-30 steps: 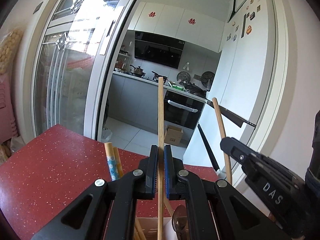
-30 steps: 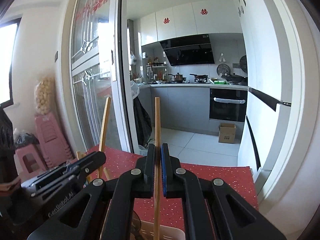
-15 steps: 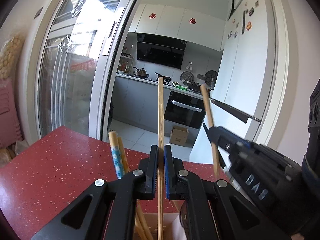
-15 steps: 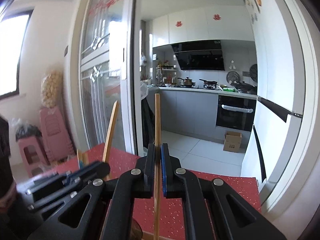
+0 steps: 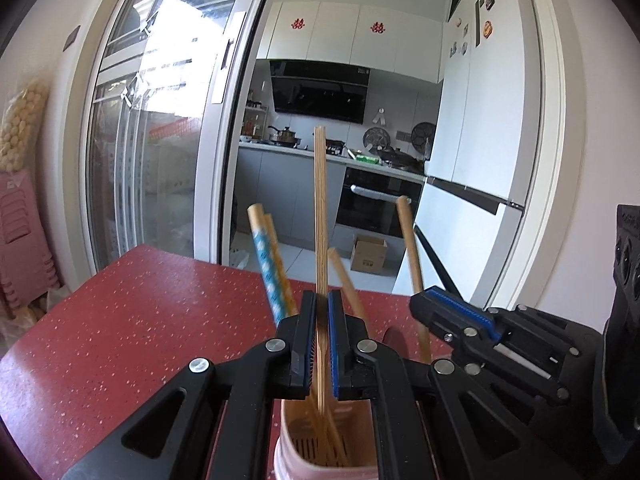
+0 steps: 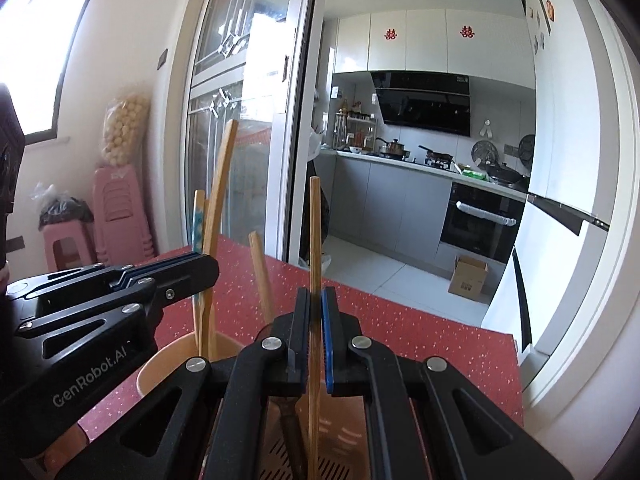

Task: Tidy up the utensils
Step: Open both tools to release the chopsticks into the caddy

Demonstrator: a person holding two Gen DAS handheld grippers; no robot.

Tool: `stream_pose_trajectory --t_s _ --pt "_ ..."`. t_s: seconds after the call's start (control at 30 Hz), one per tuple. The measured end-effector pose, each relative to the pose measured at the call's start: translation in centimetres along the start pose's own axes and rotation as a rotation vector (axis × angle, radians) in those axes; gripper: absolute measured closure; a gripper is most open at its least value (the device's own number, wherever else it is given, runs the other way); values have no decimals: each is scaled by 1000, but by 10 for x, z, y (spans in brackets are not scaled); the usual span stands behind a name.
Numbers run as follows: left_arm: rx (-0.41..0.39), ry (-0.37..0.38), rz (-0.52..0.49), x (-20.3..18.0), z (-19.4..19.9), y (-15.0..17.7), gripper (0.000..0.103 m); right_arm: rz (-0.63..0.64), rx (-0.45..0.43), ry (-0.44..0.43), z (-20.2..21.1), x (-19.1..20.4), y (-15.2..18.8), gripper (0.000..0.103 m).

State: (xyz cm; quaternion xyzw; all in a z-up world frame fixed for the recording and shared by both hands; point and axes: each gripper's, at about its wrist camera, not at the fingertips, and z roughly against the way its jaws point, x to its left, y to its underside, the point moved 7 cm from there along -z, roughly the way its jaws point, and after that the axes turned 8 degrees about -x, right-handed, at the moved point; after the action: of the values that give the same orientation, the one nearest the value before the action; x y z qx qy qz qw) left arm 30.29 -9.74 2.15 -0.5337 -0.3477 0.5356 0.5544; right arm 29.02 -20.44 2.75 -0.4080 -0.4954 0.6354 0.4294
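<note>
Chopsticks stand upright at the centre of both views; the left tool (image 5: pixel 319 336) is clamped on one bamboo chopstick (image 5: pixel 319 216), whose lower end dips into the pink holder (image 5: pixel 320 462) at the bottom edge; the right tool (image 6: pixel 316 334) is clamped on another chopstick (image 6: pixel 315 232) above what seems the same holder, though only a blurred slice shows; blue-patterned chopsticks (image 5: pixel 266 256) lean left of centre; the red counter (image 5: pixel 132 320) fills the lower left.
</note>
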Motion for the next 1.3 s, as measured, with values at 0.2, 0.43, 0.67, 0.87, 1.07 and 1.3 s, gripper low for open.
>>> stream_pose_trajectory --t_s 0.2,0.43,0.67,0.87,1.07,1.3 --pt "27 -17 -21 3 5 4 68 -21 33 -18 3 -1 1 97" --pt "51 -38 -37 8 15 4 67 -79 99 -39 1 -2 3 96" --pt "74 -52 -35 17 34 3 67 -107 130 -22 14 -5 5 76" --pt "115 -54 -34 24 62 14 67 -187 154 -19 41 -11 5 63" --pt "183 -53 -34 31 93 37 67 -270 227 -30 73 -7 26 57" --pt "235 -58 -13 42 127 63 67 -354 331 -14 100 1 61 54"
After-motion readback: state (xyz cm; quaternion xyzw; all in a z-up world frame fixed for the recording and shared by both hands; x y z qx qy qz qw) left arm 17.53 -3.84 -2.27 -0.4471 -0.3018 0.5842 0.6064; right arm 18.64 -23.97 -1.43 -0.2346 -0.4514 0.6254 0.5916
